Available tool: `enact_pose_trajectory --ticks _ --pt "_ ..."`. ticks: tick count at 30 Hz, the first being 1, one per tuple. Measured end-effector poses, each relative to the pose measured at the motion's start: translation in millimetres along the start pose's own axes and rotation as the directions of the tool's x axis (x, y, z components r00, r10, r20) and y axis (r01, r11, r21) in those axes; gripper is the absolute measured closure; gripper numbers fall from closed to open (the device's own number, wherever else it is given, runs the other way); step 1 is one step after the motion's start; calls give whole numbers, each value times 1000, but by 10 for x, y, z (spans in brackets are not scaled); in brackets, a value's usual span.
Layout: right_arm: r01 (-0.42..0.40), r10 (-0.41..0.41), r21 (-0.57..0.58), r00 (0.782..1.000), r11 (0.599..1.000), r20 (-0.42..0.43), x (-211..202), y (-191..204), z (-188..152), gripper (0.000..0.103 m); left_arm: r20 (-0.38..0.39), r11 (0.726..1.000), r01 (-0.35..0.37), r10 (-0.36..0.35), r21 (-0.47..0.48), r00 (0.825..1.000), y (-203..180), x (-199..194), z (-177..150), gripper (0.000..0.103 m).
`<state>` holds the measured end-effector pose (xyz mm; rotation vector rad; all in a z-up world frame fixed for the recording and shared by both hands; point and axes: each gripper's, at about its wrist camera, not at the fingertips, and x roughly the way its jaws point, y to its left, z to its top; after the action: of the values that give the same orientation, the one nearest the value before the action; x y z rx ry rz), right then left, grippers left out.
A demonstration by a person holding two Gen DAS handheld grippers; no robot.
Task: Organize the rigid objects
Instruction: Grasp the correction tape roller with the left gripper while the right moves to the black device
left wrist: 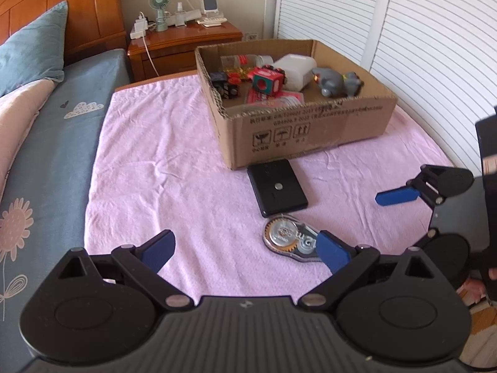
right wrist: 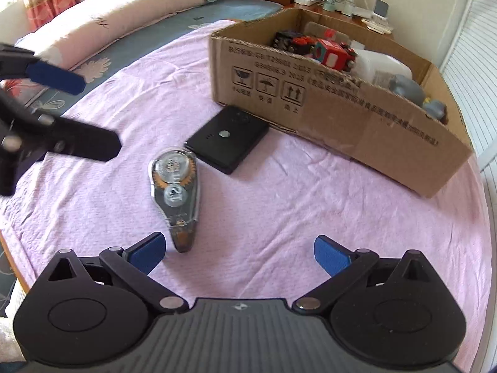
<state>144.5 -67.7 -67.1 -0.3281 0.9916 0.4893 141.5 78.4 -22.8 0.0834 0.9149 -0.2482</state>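
Observation:
A clear correction-tape dispenser (left wrist: 287, 238) lies on the pink cloth (left wrist: 174, 168), just below a flat black case (left wrist: 276, 187). Both lie in front of an open cardboard box (left wrist: 310, 124) that holds several toys and bottles. My left gripper (left wrist: 248, 250) is open and empty, its right fingertip over the dispenser's near end. My right gripper (right wrist: 239, 253) is open and empty; the dispenser (right wrist: 175, 183) lies just ahead of its left finger, with the case (right wrist: 228, 141) and box (right wrist: 341, 115) beyond. Each gripper shows in the other's view: the right one (left wrist: 435, 192), the left one (right wrist: 46, 108).
The cloth covers a bed with a blue-grey sheet (left wrist: 46, 143), pillows (left wrist: 31, 46) and a wooden headboard. A nightstand (left wrist: 186, 40) with a fan and chargers stands behind the box. White louvred doors (left wrist: 403, 31) run along the right.

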Motion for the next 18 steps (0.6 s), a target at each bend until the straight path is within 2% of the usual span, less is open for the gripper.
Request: enact_pose_trajectory --ticks 4,10,18 --pt "-3 2 45 1000 999 5 -11 -104 -6 0 -19 999 33 -33 33 999 -73 75 -34 6" --pt "84 -85 47 996 995 15 -58 -220 -65 0 -45 993 96 -93 70 995 -217 202 -67 6" --pt "93 -95 86 995 992 12 -158 -526 -231 0 -95 989 119 -111 90 989 -406 495 -99 6"
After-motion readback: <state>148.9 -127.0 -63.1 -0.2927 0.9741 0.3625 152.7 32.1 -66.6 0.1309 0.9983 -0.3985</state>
